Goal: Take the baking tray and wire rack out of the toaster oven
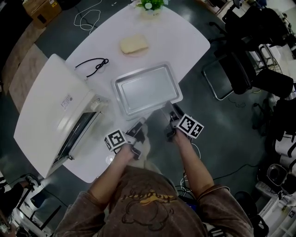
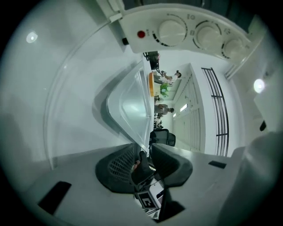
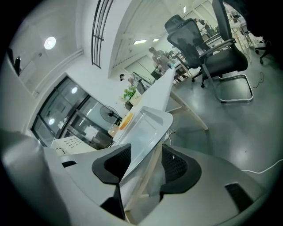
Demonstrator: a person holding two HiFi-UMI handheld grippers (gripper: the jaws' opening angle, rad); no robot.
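Note:
The silver baking tray (image 1: 145, 88) lies flat on the white table (image 1: 185, 41), empty. My left gripper (image 1: 140, 124) and right gripper (image 1: 170, 111) are both at its near rim. In the left gripper view the tray (image 2: 132, 106) reaches between the tips of my left gripper (image 2: 148, 152), whose jaws stand narrowly open. In the right gripper view the tray (image 3: 143, 128) runs between the wide-open jaws of my right gripper (image 3: 146, 161), with a gap on its right side. The white toaster oven (image 1: 55, 97) stands at the left with its door (image 1: 76, 134) down. No wire rack shows.
A slice of bread (image 1: 134, 45) on a plate and a small plant (image 1: 150, 4) sit at the far end of the table. A black cable (image 1: 95, 66) lies beside the oven. Office chairs (image 1: 240, 69) stand to the right. The table's near edge is right by the grippers.

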